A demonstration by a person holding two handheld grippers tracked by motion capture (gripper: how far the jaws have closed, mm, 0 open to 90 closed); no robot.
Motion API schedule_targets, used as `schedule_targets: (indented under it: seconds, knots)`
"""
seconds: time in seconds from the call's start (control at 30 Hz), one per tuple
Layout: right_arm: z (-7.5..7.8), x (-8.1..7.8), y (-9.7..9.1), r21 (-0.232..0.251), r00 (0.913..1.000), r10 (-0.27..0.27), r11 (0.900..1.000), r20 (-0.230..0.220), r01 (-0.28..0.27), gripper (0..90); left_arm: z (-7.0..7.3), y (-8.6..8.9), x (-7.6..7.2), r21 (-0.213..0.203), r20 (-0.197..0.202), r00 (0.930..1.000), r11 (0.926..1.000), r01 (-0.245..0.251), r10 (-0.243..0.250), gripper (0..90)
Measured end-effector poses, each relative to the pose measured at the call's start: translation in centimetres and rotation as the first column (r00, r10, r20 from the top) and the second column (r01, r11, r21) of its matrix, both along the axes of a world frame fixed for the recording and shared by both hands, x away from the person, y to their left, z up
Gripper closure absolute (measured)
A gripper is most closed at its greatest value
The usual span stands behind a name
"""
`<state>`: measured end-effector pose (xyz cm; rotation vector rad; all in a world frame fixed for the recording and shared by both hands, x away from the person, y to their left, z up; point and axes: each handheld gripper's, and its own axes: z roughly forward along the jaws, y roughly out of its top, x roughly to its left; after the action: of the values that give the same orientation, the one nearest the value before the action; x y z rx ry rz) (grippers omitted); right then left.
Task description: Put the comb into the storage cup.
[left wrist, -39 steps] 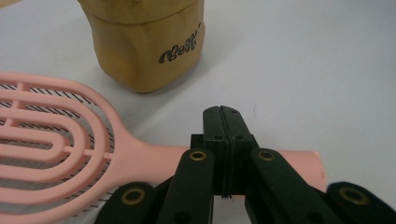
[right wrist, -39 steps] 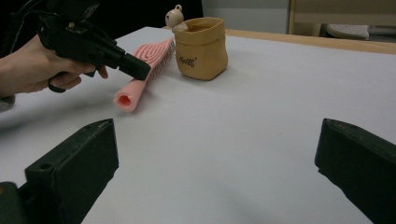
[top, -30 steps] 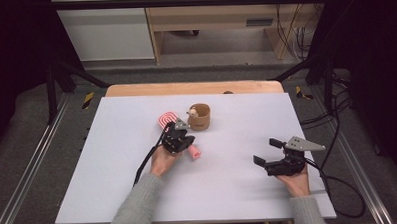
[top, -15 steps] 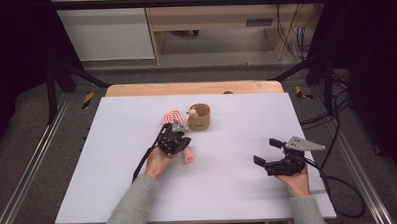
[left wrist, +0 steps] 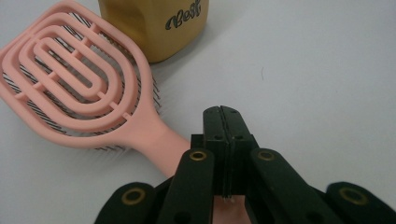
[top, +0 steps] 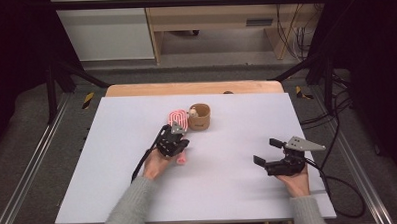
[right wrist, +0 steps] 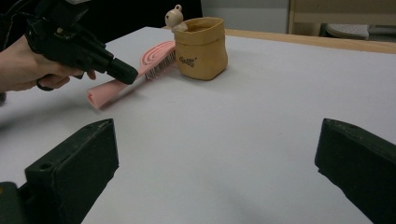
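Note:
A pink paddle hairbrush (top: 177,116) lies flat on the white table (top: 113,160), its head beside a tan fabric pouch (top: 199,117) that holds a small bear figure (top: 191,112). My left gripper (top: 177,135) hovers over the brush handle with its jaws shut together and nothing between them. In the left gripper view the shut tips (left wrist: 223,112) sit above the handle, with the brush head (left wrist: 79,79) and pouch (left wrist: 154,28) ahead. My right gripper (top: 266,150) stands open at the right, with nothing between its jaws. The right gripper view shows the brush (right wrist: 156,58), pouch (right wrist: 201,49) and left gripper (right wrist: 123,72).
A wooden board edge (top: 195,88) runs along the table's far side. Metal frame rails (top: 33,163) flank the table. Cables (top: 334,177) trail from the right gripper across the table's right edge. Open white surface lies between the two grippers.
The left gripper has shifted slightly left. The brush has turned a little, its handle end swinging toward the person. The right gripper has stayed in place.

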<state>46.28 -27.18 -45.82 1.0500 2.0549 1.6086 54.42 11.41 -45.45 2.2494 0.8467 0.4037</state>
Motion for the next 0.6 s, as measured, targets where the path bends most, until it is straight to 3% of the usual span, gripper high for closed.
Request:
schedule_targets:
  seconds: [0.4,0.6]
  knots:
    - [-0.02,0.02,0.02,-0.001,1.0000,-0.001,1.0000,0.000,0.001,0.2,-0.05,0.66,-0.22,0.012,-0.014,0.9999,0.9999,-0.001,0.001,89.6]
    - [-0.03,0.03,0.03,-0.002,1.0000,0.000,1.0000,-0.001,0.000,0.2,-0.08,0.75,-0.26,-0.013,-0.015,0.9999,0.9999,-0.002,0.002,89.5]
